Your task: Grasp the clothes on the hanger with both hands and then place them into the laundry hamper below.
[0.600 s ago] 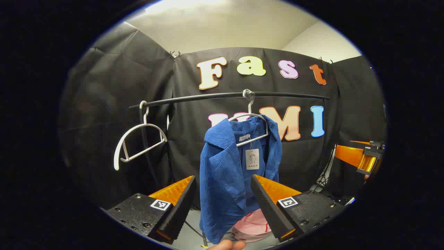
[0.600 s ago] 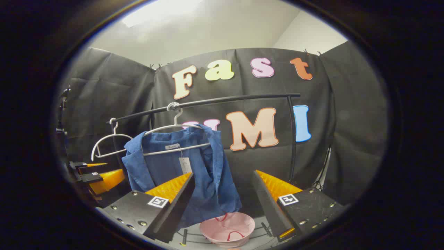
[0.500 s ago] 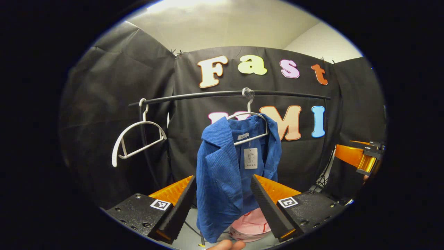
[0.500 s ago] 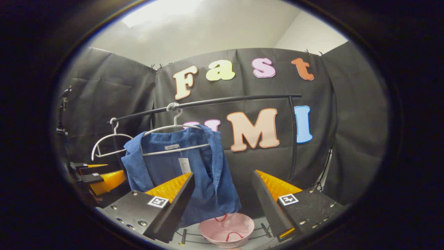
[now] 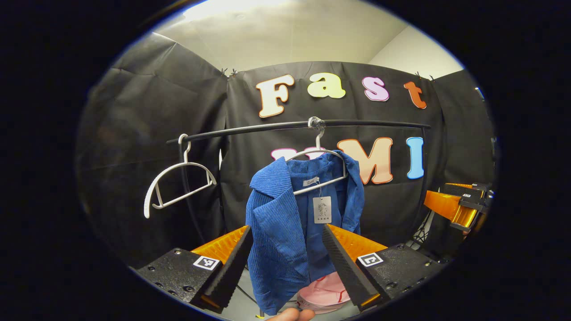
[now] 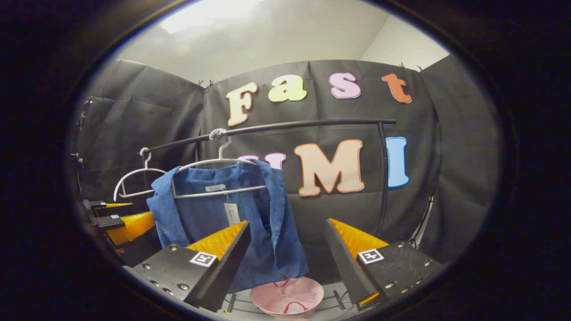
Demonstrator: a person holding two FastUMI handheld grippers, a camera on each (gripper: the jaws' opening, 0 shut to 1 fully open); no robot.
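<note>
Both wide-open tongs, left (image 5: pixel 285 263) and right (image 6: pixel 285 263), have edged leftward toward the blue corduroy jacket (image 5: pixel 290 223), hanging on its white wire hanger (image 5: pixel 319 154) above the pink laundry hamper (image 6: pixel 287 296).

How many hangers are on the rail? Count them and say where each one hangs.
2. An empty white hanger hangs near the left end of the black rail; a second hanger, farther right, carries the blue garment.
</note>
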